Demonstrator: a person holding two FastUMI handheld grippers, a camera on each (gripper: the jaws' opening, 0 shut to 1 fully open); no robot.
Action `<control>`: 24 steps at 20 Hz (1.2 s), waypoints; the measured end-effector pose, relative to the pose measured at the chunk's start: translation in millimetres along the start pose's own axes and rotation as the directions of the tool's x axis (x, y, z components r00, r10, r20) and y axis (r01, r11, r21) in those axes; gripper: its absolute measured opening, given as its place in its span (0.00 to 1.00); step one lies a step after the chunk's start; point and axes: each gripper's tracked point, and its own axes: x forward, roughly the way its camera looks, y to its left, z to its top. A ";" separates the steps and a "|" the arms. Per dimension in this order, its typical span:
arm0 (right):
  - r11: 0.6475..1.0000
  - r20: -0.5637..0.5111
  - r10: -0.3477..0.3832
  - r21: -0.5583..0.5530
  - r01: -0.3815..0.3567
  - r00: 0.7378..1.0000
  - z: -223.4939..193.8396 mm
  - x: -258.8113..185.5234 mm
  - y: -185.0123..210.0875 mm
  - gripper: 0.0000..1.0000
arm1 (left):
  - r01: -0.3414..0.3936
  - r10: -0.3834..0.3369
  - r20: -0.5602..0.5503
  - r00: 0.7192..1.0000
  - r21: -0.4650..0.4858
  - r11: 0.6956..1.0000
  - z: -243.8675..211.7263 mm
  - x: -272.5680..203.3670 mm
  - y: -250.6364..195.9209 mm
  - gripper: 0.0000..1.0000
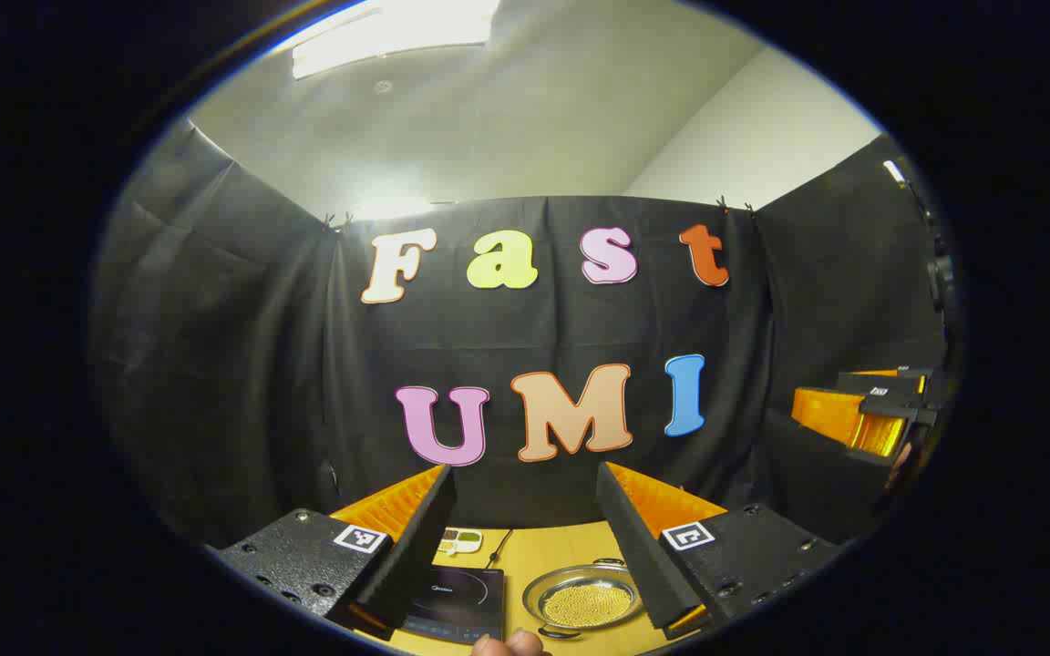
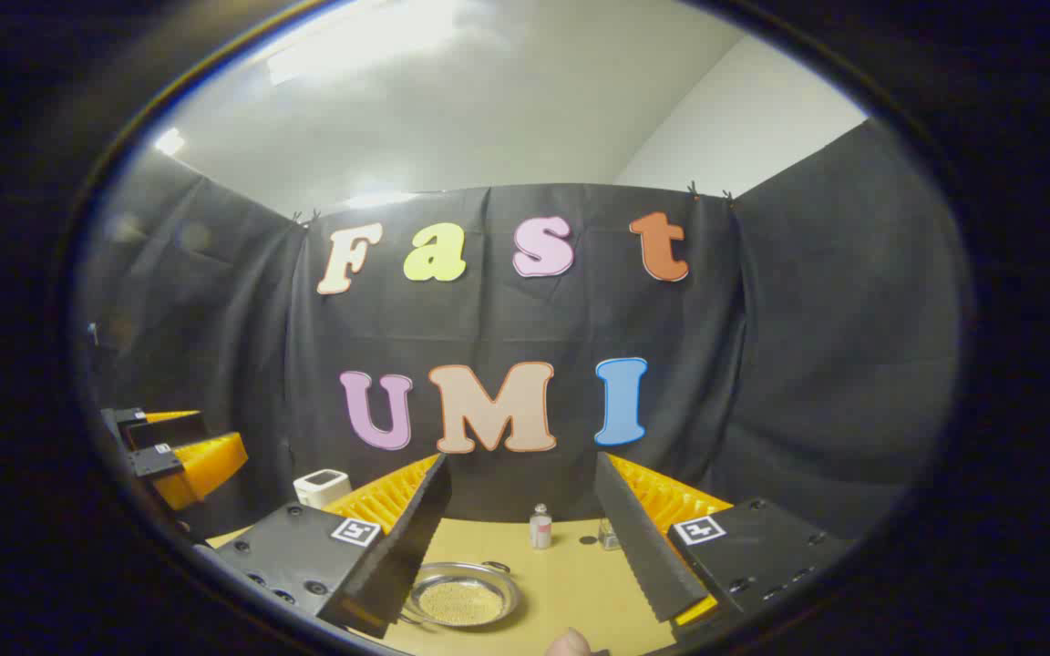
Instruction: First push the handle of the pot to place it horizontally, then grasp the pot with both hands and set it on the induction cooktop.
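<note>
Up high above the table (image 1: 561,547), both grippers are held in the air, and nothing is gripped by either one.

In the left gripper view, the left gripper (image 1: 525,538) is seen with its two fingers spread wide apart, with only air between them. Down below, the pot (image 1: 582,597) is seen sitting on the wooden table. It is round and shiny, and small yellow bits are seen inside it. A little loop handle is seen at its near rim and another at its far rim. Just to the left of the pot, the cooktop (image 1: 457,601) is laid flat on the table; the two are close together but apart. A cord is seen running back from the cooktop, and a small white dish (image 1: 459,541) is set behind it. A fingertip (image 1: 507,645) is seen at the bottom edge. Far off on the right side, the other gripper is seen held up in the air.

In the right gripper view, the right gripper (image 2: 520,538) is also opened wide, and nothing is held in it. The pot (image 2: 461,597) is seen below, close to the left finger. Behind it, a small bottle (image 2: 540,527) is stood upright, with a small clear jar (image 2: 609,535) beside it. A white box (image 2: 322,487) is seen at the back left.
</note>
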 end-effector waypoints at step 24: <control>0.999 0.000 -0.018 -0.037 0.018 1.000 -3.8 1.7 -23.2 1.00 | 0.079 -0.079 -0.024 0.997 -0.015 0.997 3.1 14.0 -41.6 0.93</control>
